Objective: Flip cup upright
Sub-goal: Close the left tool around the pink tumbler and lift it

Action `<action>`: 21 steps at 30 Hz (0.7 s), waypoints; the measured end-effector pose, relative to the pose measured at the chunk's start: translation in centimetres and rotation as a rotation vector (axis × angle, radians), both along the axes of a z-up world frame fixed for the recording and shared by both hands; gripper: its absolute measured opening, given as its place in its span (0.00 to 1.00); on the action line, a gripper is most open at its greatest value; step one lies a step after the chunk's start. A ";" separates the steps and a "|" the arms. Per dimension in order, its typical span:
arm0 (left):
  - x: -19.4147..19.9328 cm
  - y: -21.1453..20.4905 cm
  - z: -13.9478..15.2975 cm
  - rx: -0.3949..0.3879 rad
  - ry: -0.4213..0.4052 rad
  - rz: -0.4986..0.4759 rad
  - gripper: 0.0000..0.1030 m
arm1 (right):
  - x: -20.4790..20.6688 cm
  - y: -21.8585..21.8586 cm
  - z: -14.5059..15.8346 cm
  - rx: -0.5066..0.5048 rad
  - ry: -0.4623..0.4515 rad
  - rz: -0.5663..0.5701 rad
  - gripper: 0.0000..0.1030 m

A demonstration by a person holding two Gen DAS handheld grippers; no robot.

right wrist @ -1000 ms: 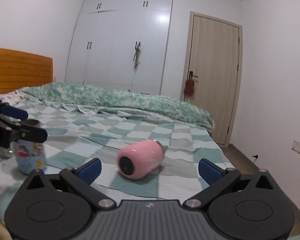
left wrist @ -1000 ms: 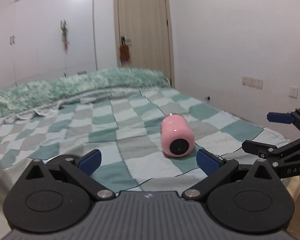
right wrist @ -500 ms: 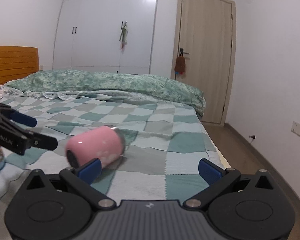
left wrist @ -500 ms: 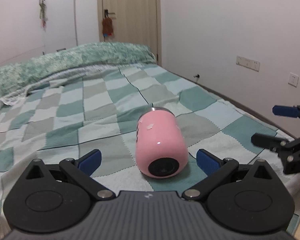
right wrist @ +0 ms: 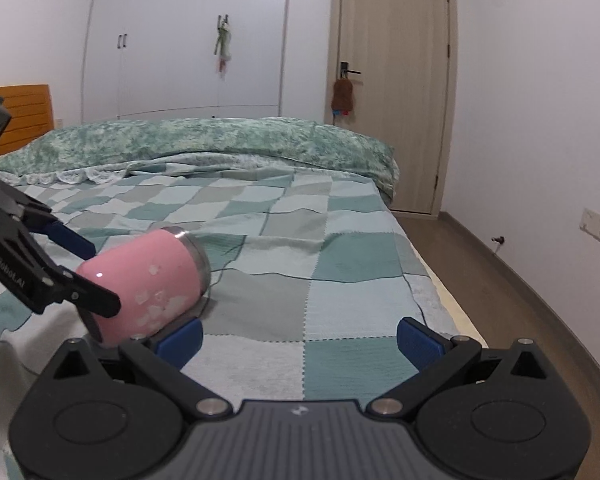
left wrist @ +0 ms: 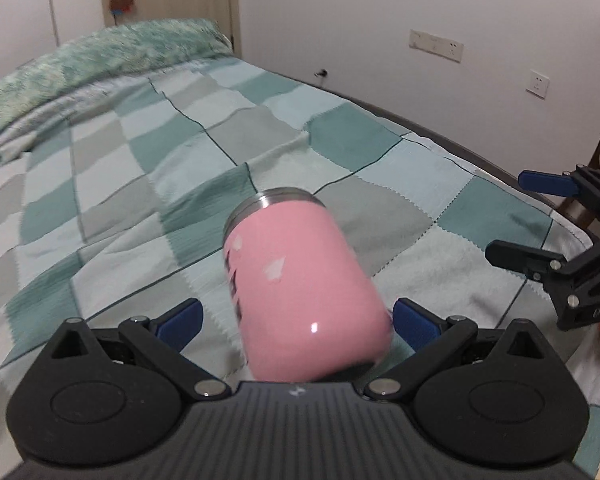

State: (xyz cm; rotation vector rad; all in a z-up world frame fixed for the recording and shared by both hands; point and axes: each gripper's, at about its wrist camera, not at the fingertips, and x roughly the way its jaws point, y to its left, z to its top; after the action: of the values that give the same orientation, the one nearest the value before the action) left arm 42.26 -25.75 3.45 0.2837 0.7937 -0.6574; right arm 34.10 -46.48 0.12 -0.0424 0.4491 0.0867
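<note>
A pink cup [left wrist: 300, 296] with a steel rim lies on its side on the checked bedspread [left wrist: 140, 184], rim pointing away from me. My left gripper [left wrist: 296, 320] is open, and the cup's base end sits between its blue pads, nearer the right pad [left wrist: 414, 322]. In the right wrist view the cup [right wrist: 148, 284] lies at the left, with the left gripper's fingers [right wrist: 96, 300] on either side of it. My right gripper [right wrist: 298, 338] is open and empty, to the right of the cup; it also shows in the left wrist view [left wrist: 540, 224].
The bed's right edge [right wrist: 432, 280] runs close by, with wood floor [right wrist: 520, 300] beyond. A rumpled green duvet [right wrist: 220, 144] lies across the far end. A door [right wrist: 392, 92] and white wardrobe [right wrist: 180, 40] stand behind.
My left gripper has moved forward and its open fingers have come around the cup's base end. The right gripper has shifted right, so the cup sits further left in its view.
</note>
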 end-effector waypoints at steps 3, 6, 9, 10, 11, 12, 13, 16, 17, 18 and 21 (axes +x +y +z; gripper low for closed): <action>1.6 -0.5 -0.3 0.000 0.039 -0.031 1.00 | 0.6 -0.1 0.2 0.009 0.011 -0.013 1.00; 3.2 -0.1 -1.0 -0.042 0.101 -0.036 1.00 | 1.6 -0.1 0.1 0.008 0.032 -0.014 1.00; 5.1 0.1 -2.0 -0.085 0.222 -0.018 1.00 | 2.4 0.0 0.0 0.001 0.042 -0.020 1.00; 5.4 0.1 -2.2 -0.092 0.245 -0.013 1.00 | 2.5 0.0 0.0 0.002 0.042 -0.020 1.00; 5.7 0.0 -2.3 -0.095 0.260 -0.009 1.00 | 2.5 0.1 0.0 0.001 0.041 -0.019 1.00; 5.9 0.0 -2.5 -0.095 0.268 -0.008 1.00 | 2.6 0.2 -0.1 -0.004 0.039 -0.017 1.00; 6.0 -0.1 -2.6 -0.094 0.271 -0.007 1.00 | 2.6 0.4 -0.1 -0.011 0.038 -0.018 1.00; 6.3 -0.4 -2.9 -0.088 0.284 -0.001 1.00 | 2.6 0.7 -0.2 -0.023 0.038 -0.009 1.00; 6.3 -0.5 -3.0 -0.086 0.284 0.006 1.00 | 2.6 0.7 -0.2 -0.024 0.036 -0.007 1.00; 6.3 -0.5 -3.0 -0.084 0.291 0.016 1.00 | 2.6 0.7 -0.2 -0.024 0.035 -0.006 1.00; 6.3 -0.9 -2.9 -0.073 0.307 0.031 0.97 | 2.7 0.6 -0.2 -0.012 0.032 0.000 1.00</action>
State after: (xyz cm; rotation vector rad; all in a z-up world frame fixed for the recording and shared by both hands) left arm 48.59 -26.62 0.54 0.1041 1.0628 -0.7078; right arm 36.76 -45.92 -0.12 -0.0532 0.4816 0.0844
